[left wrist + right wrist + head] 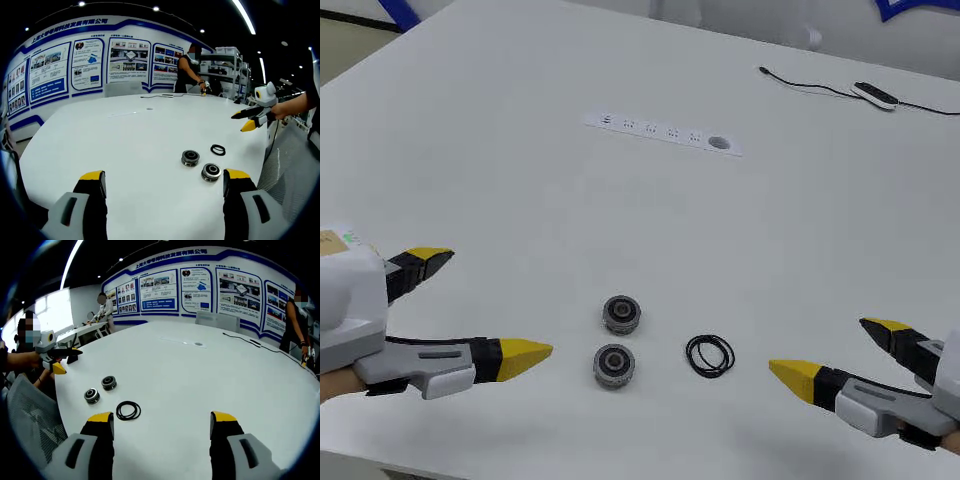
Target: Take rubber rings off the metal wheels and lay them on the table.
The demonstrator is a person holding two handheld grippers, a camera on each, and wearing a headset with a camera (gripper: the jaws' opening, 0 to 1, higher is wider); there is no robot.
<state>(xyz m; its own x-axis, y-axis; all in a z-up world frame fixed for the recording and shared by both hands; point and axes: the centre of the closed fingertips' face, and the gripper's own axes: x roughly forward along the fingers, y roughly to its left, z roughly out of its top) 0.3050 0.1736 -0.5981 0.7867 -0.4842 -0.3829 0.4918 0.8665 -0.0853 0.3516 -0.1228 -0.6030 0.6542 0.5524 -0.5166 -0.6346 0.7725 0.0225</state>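
As we look down from the head view, we hold both grippers low over the white table, one at each side of the work, neither touching anything. Our left gripper reaches in from the left edge and points right toward the wheels, its yellow-tipped jaws spread wide with nothing between them. Our right gripper reaches in from the lower right and points left, its jaws likewise wide apart and empty. Between the two lie the metal wheels, flat on the table: the farther wheel and the nearer wheel, just beside each other but not touching. To their right the rubber rings, thin black loops overlapping one another, lie flat on the tabletop, near the wheels and closer to the right gripper's tips. We cannot tell whether either wheel has a ring on it. In the left gripper view the right gripper is raised above the table edge in a hand. Well behind the wheels sit a white power strip and a black cable.
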